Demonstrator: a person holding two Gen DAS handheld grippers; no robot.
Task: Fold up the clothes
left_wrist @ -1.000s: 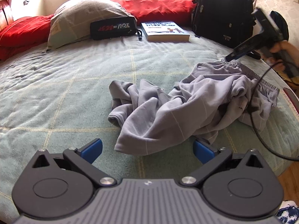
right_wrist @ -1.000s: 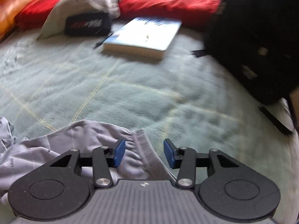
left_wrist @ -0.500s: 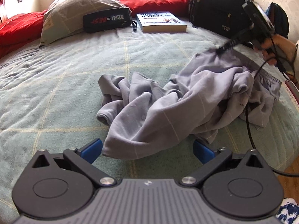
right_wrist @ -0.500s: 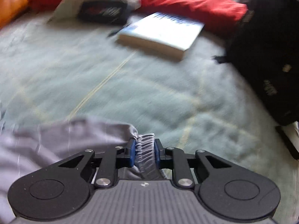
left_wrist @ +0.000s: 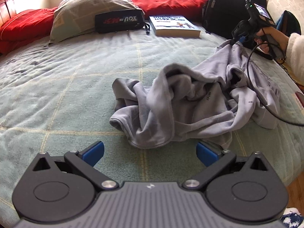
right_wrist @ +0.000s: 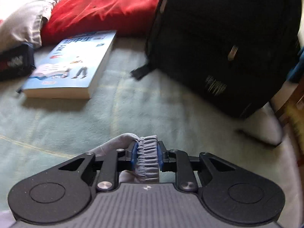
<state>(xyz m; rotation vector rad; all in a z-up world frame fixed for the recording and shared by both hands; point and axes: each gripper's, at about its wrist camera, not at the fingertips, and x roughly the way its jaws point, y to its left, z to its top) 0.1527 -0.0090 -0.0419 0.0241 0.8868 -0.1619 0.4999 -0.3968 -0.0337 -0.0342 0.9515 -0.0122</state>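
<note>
A crumpled grey garment (left_wrist: 190, 102) lies on the green checked bedspread (left_wrist: 76, 87). My left gripper (left_wrist: 150, 151) hovers just short of its near edge, open wide, with nothing between the blue pads. Far right, a person's hand holds my right gripper (left_wrist: 237, 39) at the garment's far corner. In the right wrist view my right gripper (right_wrist: 147, 152) pinches the ribbed elastic waistband (right_wrist: 147, 163) between both blue pads, lifted off the bed. Its jaws are opening slightly, but the pads still press on the band.
A book (left_wrist: 174, 25), a black pouch (left_wrist: 119, 21), a pillow (left_wrist: 91, 7) and red cushions (left_wrist: 171, 0) line the far side. A black backpack (right_wrist: 228, 47) stands close ahead of the right gripper. A black cable (left_wrist: 252, 87) drapes over the garment. The bed's edge and wooden floor (left_wrist: 296, 186) are at right.
My right gripper closed on the waistband and carried it across the bed toward the backpack, pulling that side of the garment taut. The left gripper stayed open and almost still.
</note>
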